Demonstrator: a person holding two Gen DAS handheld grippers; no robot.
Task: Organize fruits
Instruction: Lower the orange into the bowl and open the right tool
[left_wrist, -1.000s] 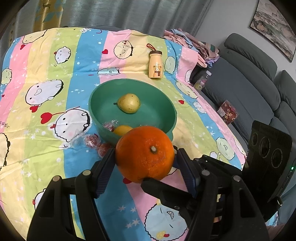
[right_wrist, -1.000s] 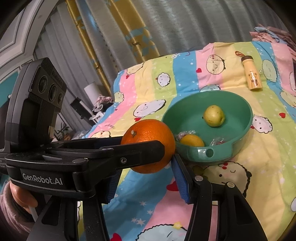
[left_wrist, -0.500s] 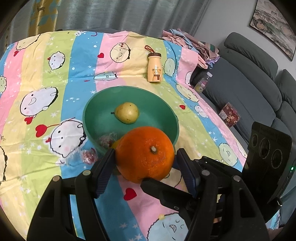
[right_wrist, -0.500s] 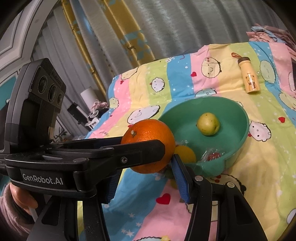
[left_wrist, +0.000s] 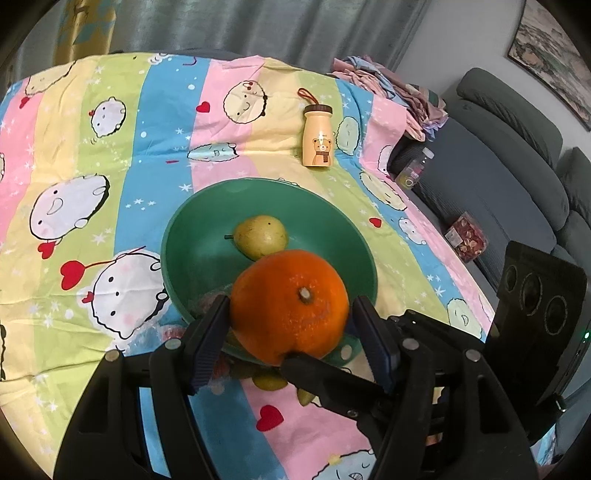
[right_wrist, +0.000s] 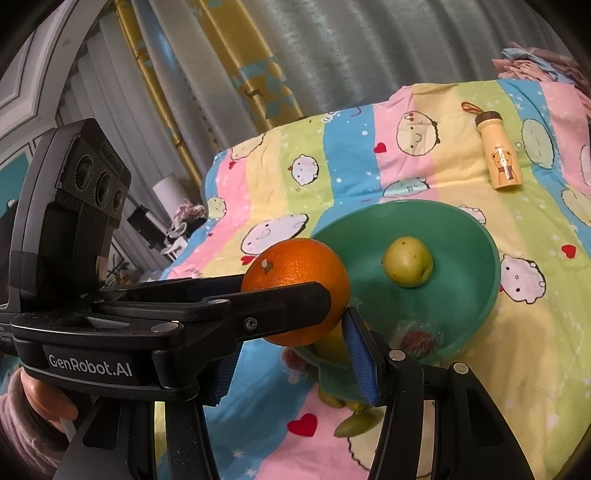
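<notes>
Left gripper clamped on orange, carried forward over the last second: earlier short of green bowl, now over its near rim. Pear just ahead inside; wrapped red fruit and a yellow one low in the near side, mostly hidden. Right gripper parted, holding nothing, just beside the orange. Release likely next; slightly further forward safer. Bear bottle far ahead.
</notes>
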